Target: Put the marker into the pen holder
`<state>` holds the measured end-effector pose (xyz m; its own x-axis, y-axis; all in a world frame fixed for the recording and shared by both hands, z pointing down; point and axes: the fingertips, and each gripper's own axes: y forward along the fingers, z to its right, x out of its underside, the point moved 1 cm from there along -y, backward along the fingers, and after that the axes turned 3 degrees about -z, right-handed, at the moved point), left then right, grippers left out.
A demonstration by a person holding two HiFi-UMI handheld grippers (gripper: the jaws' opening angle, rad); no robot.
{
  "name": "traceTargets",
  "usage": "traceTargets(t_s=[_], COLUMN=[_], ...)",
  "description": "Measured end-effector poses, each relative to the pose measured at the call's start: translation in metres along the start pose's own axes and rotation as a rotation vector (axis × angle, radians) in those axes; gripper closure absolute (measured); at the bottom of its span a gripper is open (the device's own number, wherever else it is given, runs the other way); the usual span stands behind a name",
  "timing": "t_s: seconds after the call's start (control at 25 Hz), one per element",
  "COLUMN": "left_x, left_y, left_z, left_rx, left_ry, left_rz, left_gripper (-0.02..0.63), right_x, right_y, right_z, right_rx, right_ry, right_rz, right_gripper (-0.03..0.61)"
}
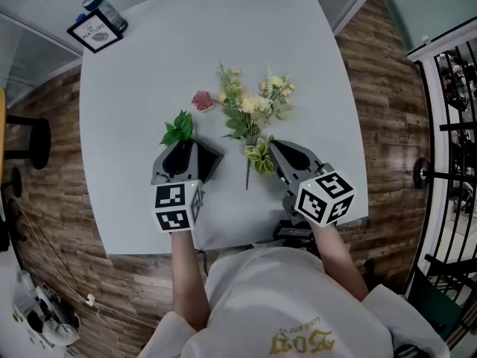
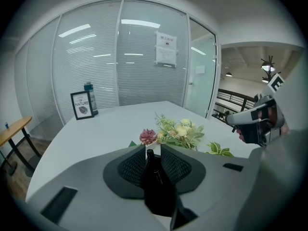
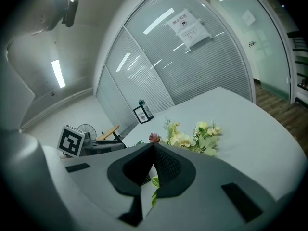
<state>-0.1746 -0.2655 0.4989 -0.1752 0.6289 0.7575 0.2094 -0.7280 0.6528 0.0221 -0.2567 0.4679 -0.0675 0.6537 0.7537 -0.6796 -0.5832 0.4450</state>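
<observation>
A black marker (image 2: 156, 182) stands between the jaws of my left gripper (image 2: 153, 152), its narrow tip pointing forward; the gripper is shut on it. In the head view that left gripper (image 1: 185, 143) rests low over the pale grey table (image 1: 141, 80), just behind a sprig of green leaves (image 1: 177, 129). My right gripper (image 1: 273, 148) sits to its right beside the flower stems, and its pads meet with nothing between them (image 3: 154, 146). No pen holder shows in any view.
A loose bunch of artificial flowers (image 1: 252, 109) and a pink bloom (image 1: 202, 100) lie mid-table ahead of both grippers. A framed card (image 1: 95, 30) and a bottle (image 1: 104, 10) stand at the far left corner. Glass walls surround the table.
</observation>
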Motion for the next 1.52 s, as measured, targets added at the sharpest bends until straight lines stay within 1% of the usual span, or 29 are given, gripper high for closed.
traceTargets(t_s=[0.28, 0.56, 0.64, 0.8, 0.92, 1.12, 1.32, 1.52], left_x=[-0.011, -0.013, -0.014, -0.023, -0.026, -0.031, -0.033, -0.032], left_y=[-0.020, -0.048, -0.058, -0.080, -0.097, -0.125, -0.151, -0.166], left_z=[-0.005, 0.000, 0.004, 0.009, 0.011, 0.021, 0.032, 0.046], left_rx=[0.000, -0.003, 0.009, 0.047, 0.048, 0.077, 0.087, 0.109], left_ry=[-0.061, -0.072, -0.090, -0.148, -0.153, -0.177, -0.179, -0.182], left_rz=[0.078, 0.128, 0.149, 0.221, 0.258, 0.318, 0.370, 0.397], left_gripper=[0.520, 0.522, 0.522, 0.525, 0.539, 0.574, 0.588, 0.594], right_x=[-0.005, -0.010, -0.012, -0.016, -0.017, -0.020, -0.022, -0.020], right_y=[-0.009, -0.022, -0.027, -0.038, -0.048, -0.063, -0.078, -0.092], right_z=[-0.012, -0.032, -0.039, -0.051, -0.060, -0.074, -0.089, -0.099], right_rx=[-0.008, -0.018, -0.022, -0.028, -0.031, -0.043, -0.056, -0.062], right_ry=[-0.024, -0.072, -0.086, -0.112, -0.128, -0.153, -0.175, -0.192], right_rz=[0.019, 0.047, 0.057, 0.083, 0.101, 0.130, 0.158, 0.179], right_gripper=[0.561, 0.561, 0.561, 0.561, 0.561, 0.561, 0.561, 0.561])
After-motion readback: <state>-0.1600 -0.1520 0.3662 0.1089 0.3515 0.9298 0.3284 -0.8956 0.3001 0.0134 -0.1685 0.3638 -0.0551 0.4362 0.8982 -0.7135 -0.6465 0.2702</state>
